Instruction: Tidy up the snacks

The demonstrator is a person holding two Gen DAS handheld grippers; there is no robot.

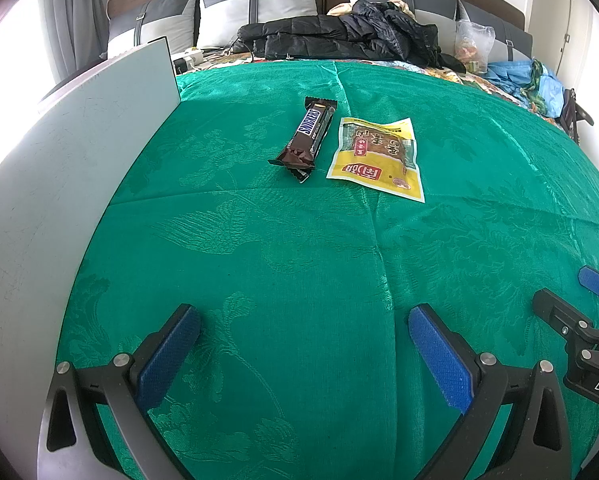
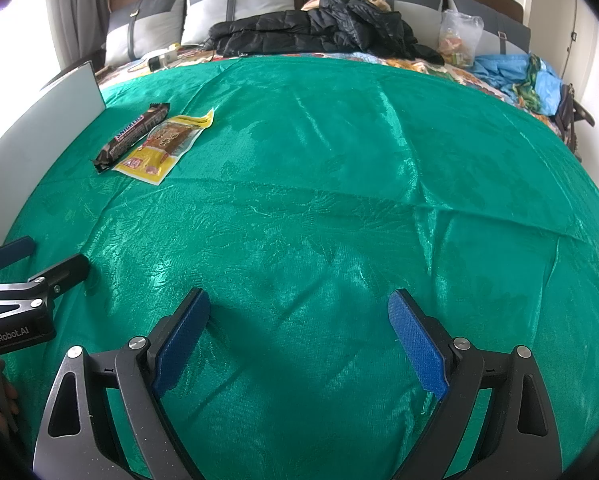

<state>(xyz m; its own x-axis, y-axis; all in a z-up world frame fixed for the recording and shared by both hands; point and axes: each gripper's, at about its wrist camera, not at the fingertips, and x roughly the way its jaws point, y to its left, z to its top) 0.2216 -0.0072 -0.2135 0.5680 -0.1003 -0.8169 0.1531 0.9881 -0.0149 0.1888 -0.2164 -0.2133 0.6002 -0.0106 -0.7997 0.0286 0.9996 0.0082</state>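
Judging progress: little or nothing looks done; both snacks lie loose on the green cloth [image 1: 299, 260] and no container for them is in view.
Snickers bar: Snickers bar [image 1: 306, 136] lies flat, left of the centre crease, its near end lifted a little; in the right wrist view it sits far to the left [image 2: 129, 136].
Yellow packet: yellow snack packet [image 1: 377, 156] lies flat just beside the bar on its right, apparently not touching it.
Left gripper: left gripper [image 1: 303, 344] hovers over bare cloth with jaws spread wide, holding nothing, well short of the snacks.
Right gripper: right gripper [image 2: 299, 328] is likewise wide and empty, farther from both snacks.
What is left: grasping each snack and placing it, by my reading; the intended spot cannot be told.
Nearby: white board [image 1: 59, 184] lies along the left edge; black jacket [image 1: 339, 36], pillows [image 1: 259, 0], a clear plastic bag [image 1: 473, 42] and blue fabric [image 1: 519, 76] lie beyond.
Obstacles: nothing stands between gripper and snacks; flat wrappers on soft cloth may be awkward to pinch.
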